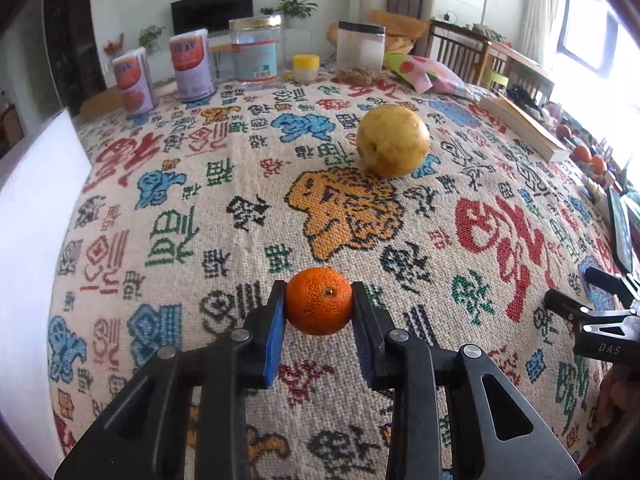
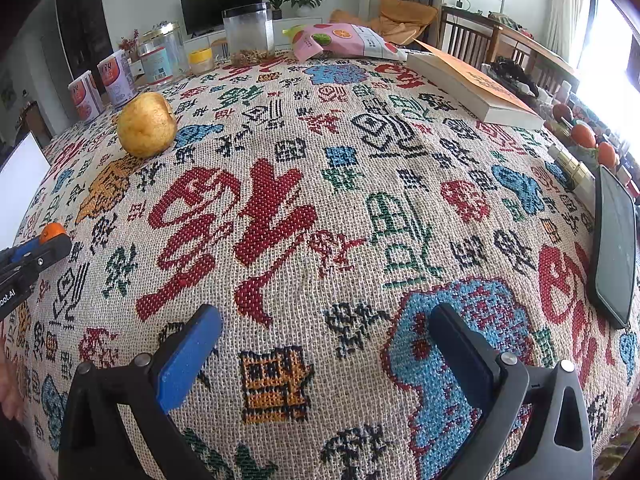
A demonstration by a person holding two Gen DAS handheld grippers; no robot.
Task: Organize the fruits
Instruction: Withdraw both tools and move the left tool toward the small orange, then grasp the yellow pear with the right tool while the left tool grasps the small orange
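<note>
Partly hidden orange [image 1: 319, 301] in left tool [image 1: 319, 312], pear [image 1: 392, 141] beyond

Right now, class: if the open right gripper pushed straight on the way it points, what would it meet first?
Most likely the woven tablecloth itself. The right gripper tilts downward with nothing between its fingers, and no fruit lies ahead. The pear sits far off to the left. Depth is hard to judge.

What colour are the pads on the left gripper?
Blue pads, clearest in the left wrist view.
</note>
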